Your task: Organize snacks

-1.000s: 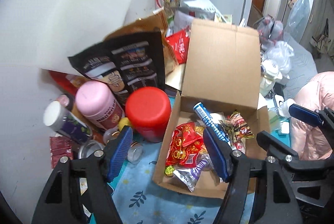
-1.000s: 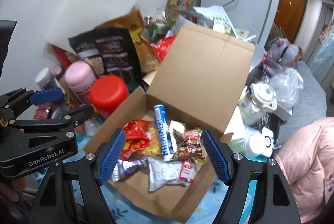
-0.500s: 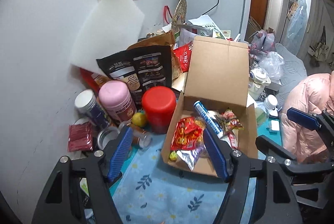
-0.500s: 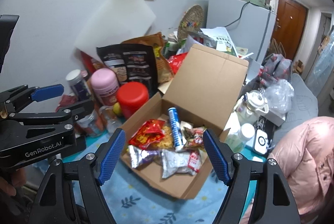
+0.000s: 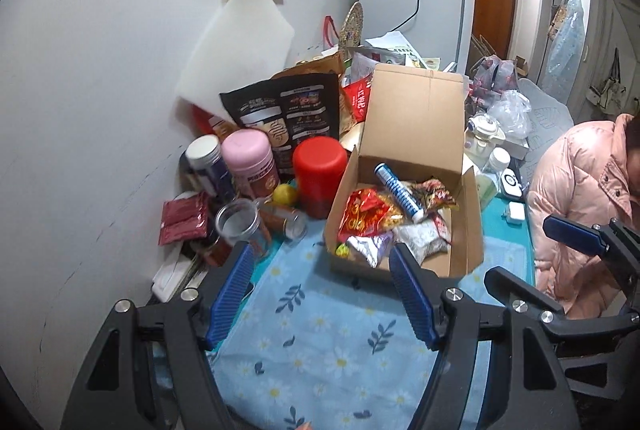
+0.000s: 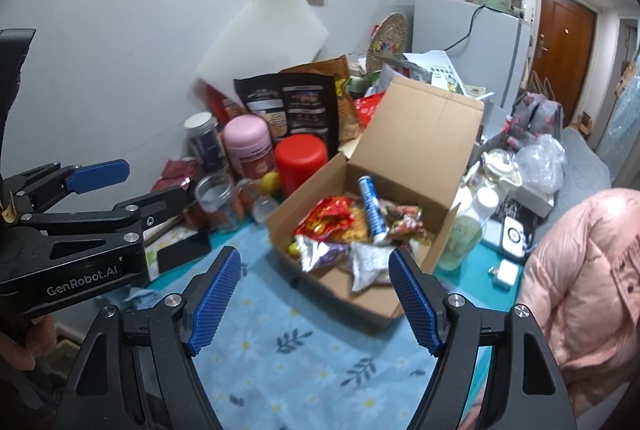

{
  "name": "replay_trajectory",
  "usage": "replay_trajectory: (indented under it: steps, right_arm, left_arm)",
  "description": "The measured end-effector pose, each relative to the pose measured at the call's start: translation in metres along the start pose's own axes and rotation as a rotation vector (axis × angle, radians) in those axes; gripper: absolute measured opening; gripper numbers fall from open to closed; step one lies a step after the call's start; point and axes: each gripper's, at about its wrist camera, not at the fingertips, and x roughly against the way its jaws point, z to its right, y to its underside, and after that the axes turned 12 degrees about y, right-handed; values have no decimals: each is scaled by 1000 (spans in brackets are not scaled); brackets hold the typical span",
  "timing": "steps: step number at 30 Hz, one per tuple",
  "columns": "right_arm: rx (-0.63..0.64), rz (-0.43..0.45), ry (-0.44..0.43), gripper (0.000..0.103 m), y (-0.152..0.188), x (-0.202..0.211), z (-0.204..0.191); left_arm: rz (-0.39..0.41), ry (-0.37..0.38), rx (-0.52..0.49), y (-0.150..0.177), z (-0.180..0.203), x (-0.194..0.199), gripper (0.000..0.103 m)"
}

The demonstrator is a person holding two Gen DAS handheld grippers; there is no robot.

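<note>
An open cardboard box [image 5: 468, 230] [image 6: 404, 157] stands on a blue flowered cloth [image 5: 332, 342], its lid up. Inside lie several snack packets, among them a red bag [image 5: 362, 216] [image 6: 330, 216], a blue-and-white tube [image 5: 396, 189] [image 6: 372, 209] and silver packets [image 6: 366, 264]. My left gripper [image 5: 322, 282] hangs open over the cloth, short of the box, with nothing between its blue pads. My right gripper [image 6: 314, 284] is open and empty too, just in front of the box. The left gripper [image 6: 98, 171] also shows at the left of the right wrist view.
Left of the box crowd a red jar [image 5: 320, 169], a pink canister [image 5: 250, 159], a dark tin [image 5: 206, 165], a clear cup [image 5: 236, 226] and a black pouch [image 5: 288, 113]. A person in a pink jacket [image 6: 588, 270] sits at right. Bottles and a white teapot [image 6: 498, 165] stand behind the box.
Both grippers have drawn back and up from the box, which now looks smaller and farther away. More flowered cloth shows in front. Jaws unchanged.
</note>
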Motion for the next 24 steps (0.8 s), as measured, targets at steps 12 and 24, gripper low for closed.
replay_trajectory:
  steps: [12,24]
  right_arm:
    - [6,-9,-72,77,47,22,-25]
    - [19,-3,-77,77,61,32,-37]
  left_arm:
    - [-6,-34,36,51,-10,32,70]
    - [-6,-40,51,75,-14,47,70]
